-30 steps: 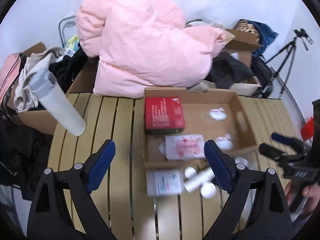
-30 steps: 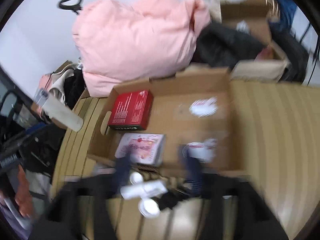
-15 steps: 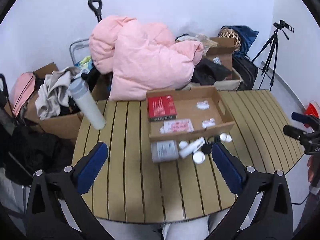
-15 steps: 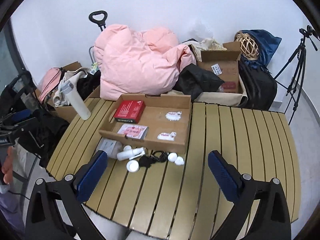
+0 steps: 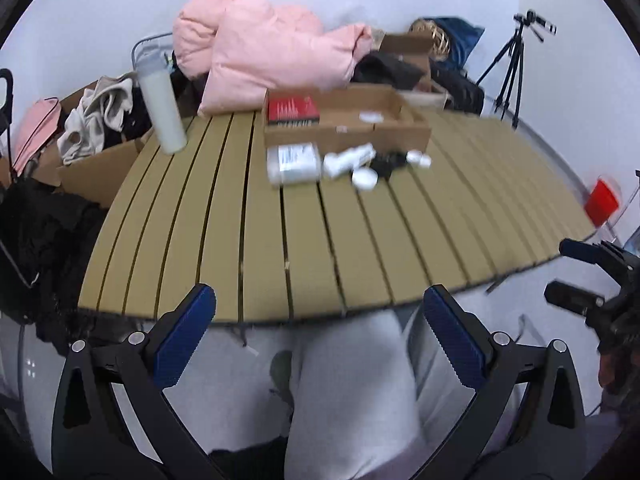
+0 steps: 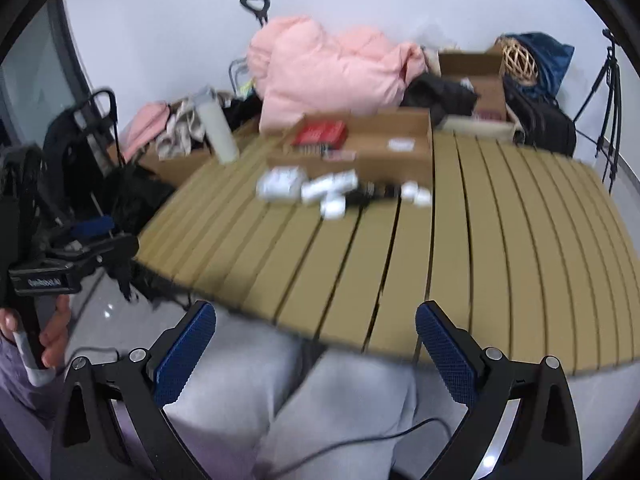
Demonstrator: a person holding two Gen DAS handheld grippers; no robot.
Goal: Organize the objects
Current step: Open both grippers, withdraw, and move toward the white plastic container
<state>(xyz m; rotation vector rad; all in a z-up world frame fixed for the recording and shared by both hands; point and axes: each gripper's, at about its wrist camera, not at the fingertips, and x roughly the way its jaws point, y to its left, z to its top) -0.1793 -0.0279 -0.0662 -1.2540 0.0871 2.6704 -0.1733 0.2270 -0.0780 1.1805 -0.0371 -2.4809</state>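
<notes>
Holding both tongs wide open with nothing in them, my left gripper [image 5: 320,340] and right gripper [image 6: 316,344] hang over my lap. Little white things [image 5: 352,162] lie on the table [image 5: 280,248], just beside the cardboard box [image 5: 348,136].

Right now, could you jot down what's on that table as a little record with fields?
surface: slatted table
container: cardboard tray, at the far side
in tray: red box, small white packets
in front of tray: white packet, white tube, round white jar, black item
far left corner: white bottle, leaning
left gripper: open, empty
right gripper: open, empty
</notes>
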